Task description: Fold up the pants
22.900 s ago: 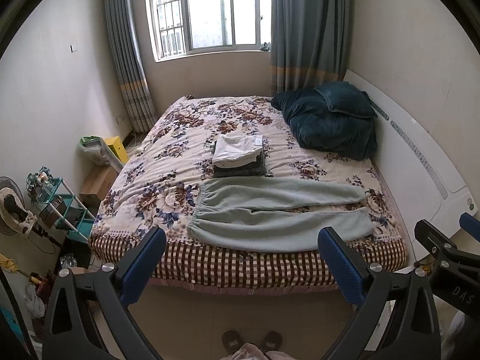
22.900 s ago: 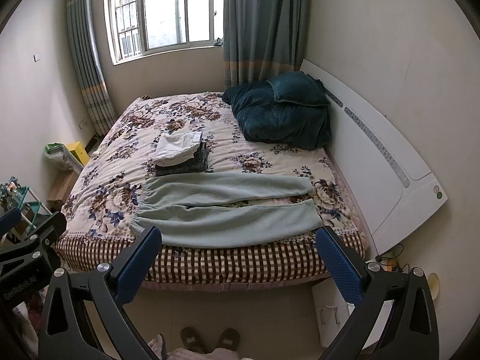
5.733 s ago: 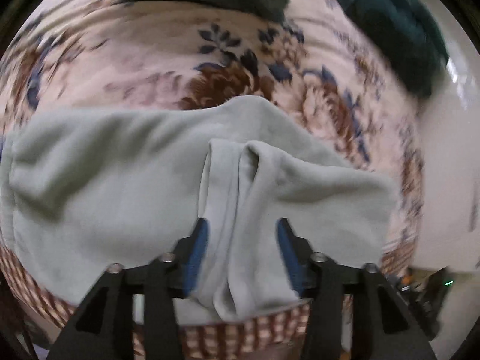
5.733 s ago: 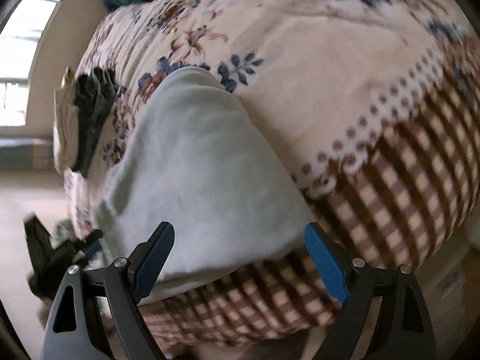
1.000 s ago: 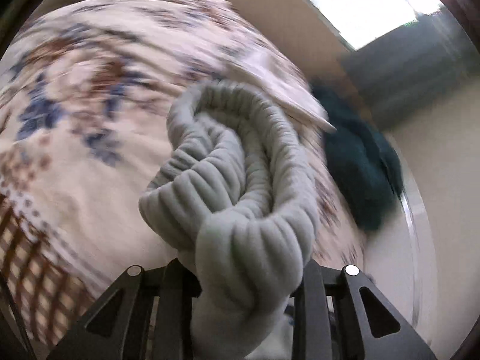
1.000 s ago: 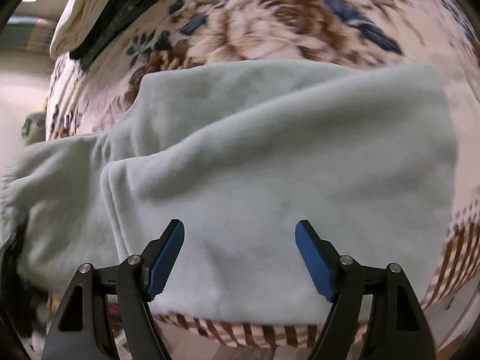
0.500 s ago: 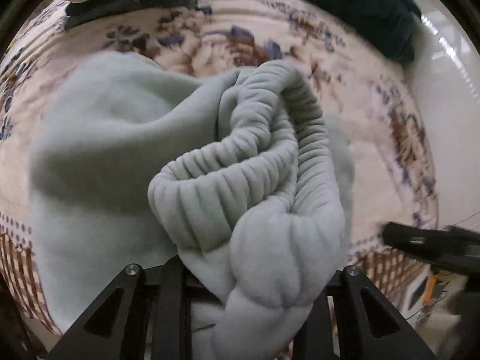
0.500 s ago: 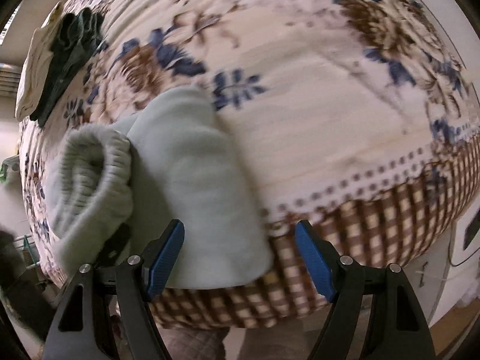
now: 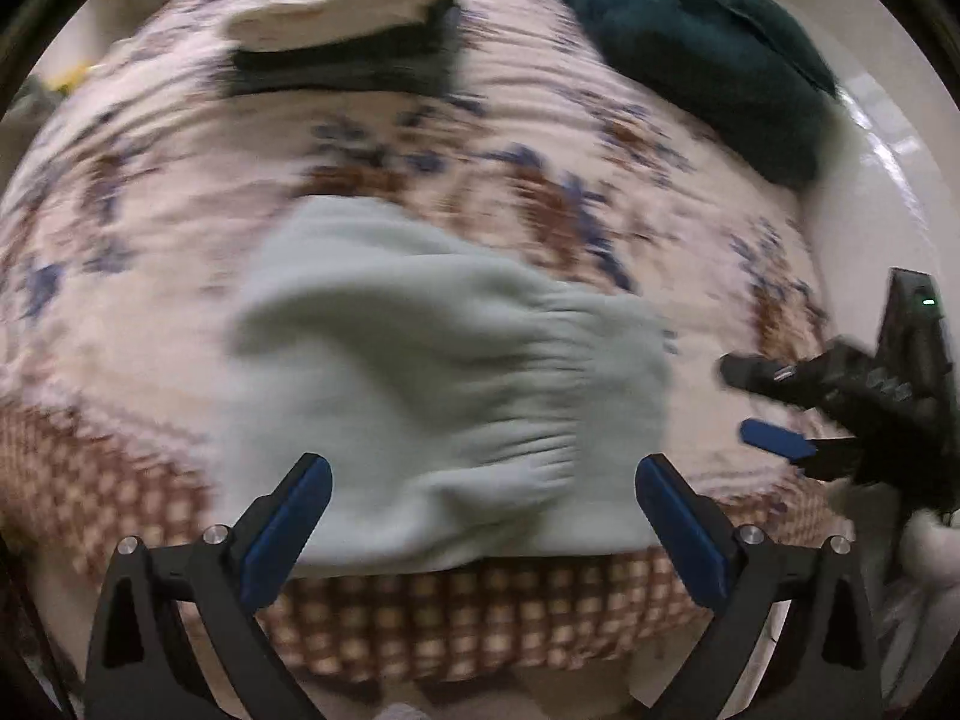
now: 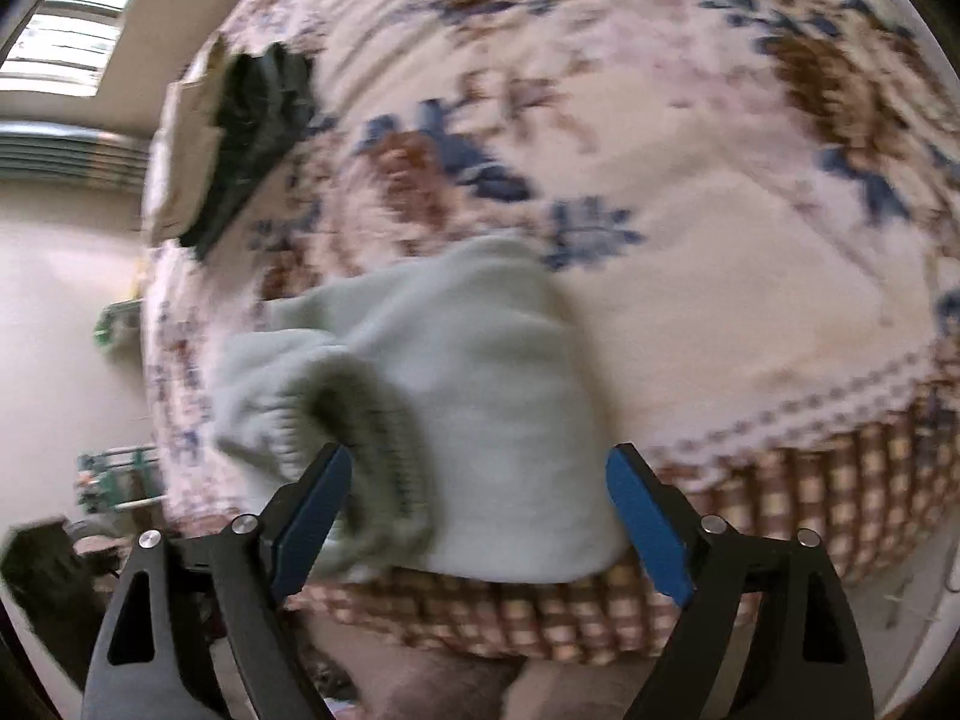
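The pale green pants (image 9: pixel 456 396) lie folded into a thick bundle at the near edge of the floral bed, the ribbed waistband on top towards the right. My left gripper (image 9: pixel 480 516) is open and empty just in front of the bundle. My right gripper (image 10: pixel 480 510) is open and empty too, close in front of the same bundle (image 10: pixel 456 420), whose waistband opening faces it. The right gripper also shows at the right of the left wrist view (image 9: pixel 852 414).
A stack of folded clothes, cream on dark, (image 9: pixel 342 36) sits further back on the bed; it also shows in the right wrist view (image 10: pixel 228 120). A dark teal blanket (image 9: pixel 708 48) lies at the head end by the white headboard (image 9: pixel 882 180). The checked bed skirt (image 9: pixel 480 618) hangs below the pants.
My left gripper has let go of the waistband, opened and drawn back; the waistband now rests on the folded bundle. The right gripper stays open and has shifted slightly.
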Available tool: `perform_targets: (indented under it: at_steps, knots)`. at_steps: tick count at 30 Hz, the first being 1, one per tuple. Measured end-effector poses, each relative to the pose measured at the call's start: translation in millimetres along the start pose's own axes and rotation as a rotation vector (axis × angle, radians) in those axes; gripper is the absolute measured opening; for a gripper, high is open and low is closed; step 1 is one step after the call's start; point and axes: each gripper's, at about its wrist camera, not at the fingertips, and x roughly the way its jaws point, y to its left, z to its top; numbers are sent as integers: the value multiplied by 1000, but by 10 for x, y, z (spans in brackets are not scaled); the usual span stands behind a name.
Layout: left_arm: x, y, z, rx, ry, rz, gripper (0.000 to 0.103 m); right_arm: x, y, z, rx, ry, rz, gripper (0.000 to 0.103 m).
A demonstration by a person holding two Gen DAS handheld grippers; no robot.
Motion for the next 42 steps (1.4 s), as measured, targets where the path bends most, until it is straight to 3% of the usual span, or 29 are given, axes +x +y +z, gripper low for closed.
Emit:
perform_targets:
  at_steps: [4,7,10,14,15,16,18,21,25,28,33,35,36,39,40,42]
  knots:
    - [-55,599,-17,-127,-3,99,103,316,456,-34,-94,38,76,93]
    - [46,979,-27,-181,24,176,103,822,600,-82,-127,113,119,93]
    - [88,1251,-59,-247,34,201,103,1396,561,-115,-147,197,87,96]
    - [90,1420,-76,-291,24,228,103,1602,578,-129,-162,185,73,97]
    - [80,1433,-71,-295,19,238,103,1559,613,-136,-156,170,97,86]
    - [72,1438,-64,-296,12,242,103,1449,690,-154,-173,125,132,63]
    - [54,1440,-30,-289,6,247,103,1294,824,-196,-235,78,102,41]
    - [19,1373,81,-270,-7,211,103,896,900,-237,-242,28,129,37]
    - [-2,1188,279,-238,-17,125,103,240,569,-43,-174,-45,135,36]
    - [103,1021,470,-235,-1,31,103,-64,30,105,-91,-59,100,36]
    - [613,690,944,-250,88,-189,103,34,-830,254,23,3,20,37]
    - [915,536,1133,-225,142,-224,103,186,-1086,303,79,30,41,38]
    - [1159,447,1264,-208,197,-239,103,336,-1179,318,106,67,77,41]
    - [1687,267,1493,-144,303,-238,103,473,-1256,372,135,97,108,64]
    - [1821,224,1543,-121,324,-235,103,464,-1263,367,150,96,111,72]
    - [1972,166,1598,-91,350,-226,103,386,-1353,292,223,94,128,80]
